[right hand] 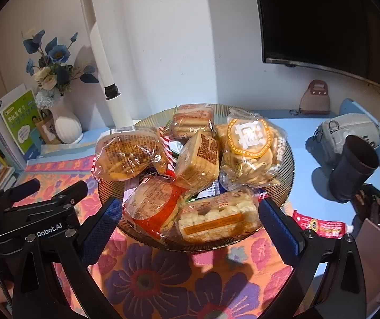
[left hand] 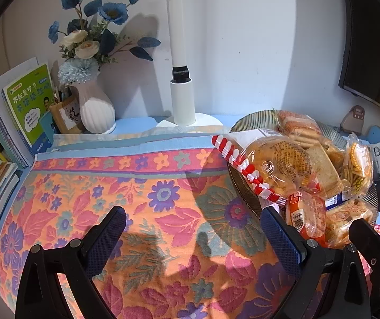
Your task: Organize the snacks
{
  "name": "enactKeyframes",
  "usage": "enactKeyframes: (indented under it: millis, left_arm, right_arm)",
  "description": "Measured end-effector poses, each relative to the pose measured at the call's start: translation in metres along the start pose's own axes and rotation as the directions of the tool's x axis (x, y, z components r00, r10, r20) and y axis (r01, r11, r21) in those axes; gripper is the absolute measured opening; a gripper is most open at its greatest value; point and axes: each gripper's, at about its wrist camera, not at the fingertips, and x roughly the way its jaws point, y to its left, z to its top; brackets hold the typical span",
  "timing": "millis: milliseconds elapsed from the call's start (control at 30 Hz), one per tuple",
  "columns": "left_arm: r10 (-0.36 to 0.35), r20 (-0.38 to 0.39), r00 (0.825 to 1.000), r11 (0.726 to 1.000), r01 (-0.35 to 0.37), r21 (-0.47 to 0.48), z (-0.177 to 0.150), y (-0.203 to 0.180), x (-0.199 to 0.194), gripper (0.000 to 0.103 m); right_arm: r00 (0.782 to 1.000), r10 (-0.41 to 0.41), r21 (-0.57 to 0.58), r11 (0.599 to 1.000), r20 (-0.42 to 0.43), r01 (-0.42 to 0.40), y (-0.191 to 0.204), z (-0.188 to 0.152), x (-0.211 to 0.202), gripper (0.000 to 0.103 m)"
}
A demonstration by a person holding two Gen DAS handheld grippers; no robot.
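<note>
A blue desk (right hand: 309, 133) stands against a white wall, partly covered by a bright flowered cloth (left hand: 136, 212). At the back left are a white lamp post (left hand: 180, 93), a white vase of blue flowers (left hand: 95, 106) and a row of books (left hand: 17, 117). A dark screen (right hand: 322, 21) hangs at the right.

On the right half of the cloth sits a ribbed glass plate (right hand: 289, 159), heaped with wrapped snacks: a round bun in a red-striped wrapper (right hand: 128, 156), a brick of sliced cake (right hand: 197, 159), a bag of small biscuits (right hand: 251, 151), and at the near rim a packet of rice crackers (right hand: 216, 218). All look light, with slick, crinkly wrappers; the crackers and biscuits would likely crush under a hard squeeze. Taking a packet by its sealed edge or across its short width seems safest.

The right gripper (right hand: 190, 220) hovers low over the plate's near rim, jaws spread wide to either side of the rice crackers, touching nothing. The left gripper (left hand: 192, 228) hangs over bare cloth left of the plate, jaws likewise wide apart and empty.
</note>
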Motion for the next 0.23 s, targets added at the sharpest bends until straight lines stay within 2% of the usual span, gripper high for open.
enactKeyframes:
  millis: [233]
  left_arm:
    - [-0.029, 0.033, 0.999, 0.999, 0.028, 0.018, -0.009, 0.01, -0.015, 0.1]
  right_arm:
    - [1.0, -0.024, -0.005, 1.0, 0.008, 0.024, 0.011, -0.01, -0.015, 0.103]
